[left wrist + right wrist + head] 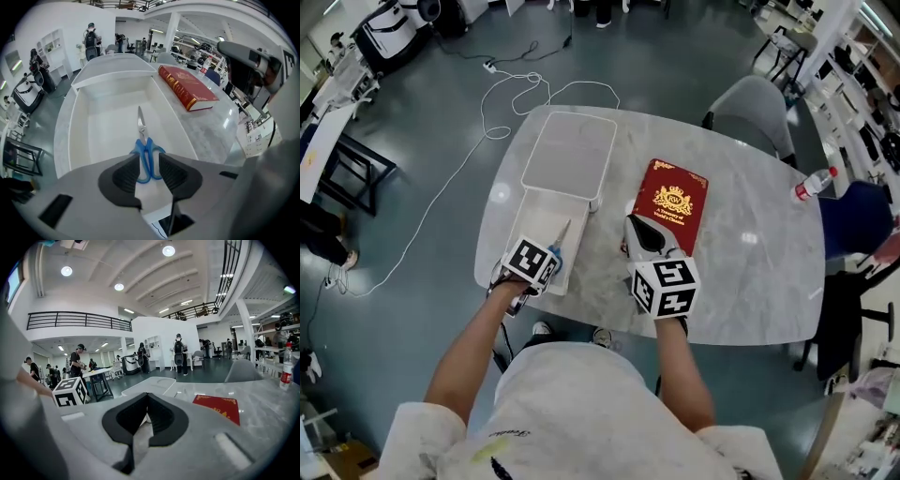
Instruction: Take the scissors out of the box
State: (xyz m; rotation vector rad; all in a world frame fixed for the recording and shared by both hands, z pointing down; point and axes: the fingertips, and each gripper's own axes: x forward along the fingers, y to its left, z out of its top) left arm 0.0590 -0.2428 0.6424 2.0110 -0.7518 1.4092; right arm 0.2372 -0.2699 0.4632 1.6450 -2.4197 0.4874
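Scissors (142, 140): one pair, blue loop handles, bare steel blades closed to a single point. They lie flat on the floor of the open white box (539, 216), handles at the near end, tip toward the raised lid.

Left gripper (148, 159) hangs over that near end. Its fingers (124, 178) are spread, with the blue handles showing in the gap, untouched.

Right gripper (147, 397) is over the bench (741, 272), its fingers pressed together on nothing.

Count: one box, one red book (671, 202), one bottle (814, 184), two grippers.

Red book (671, 203) on marble tbl (750, 253), bottle (815, 184) at its edge, grey chair (757, 105) behind.
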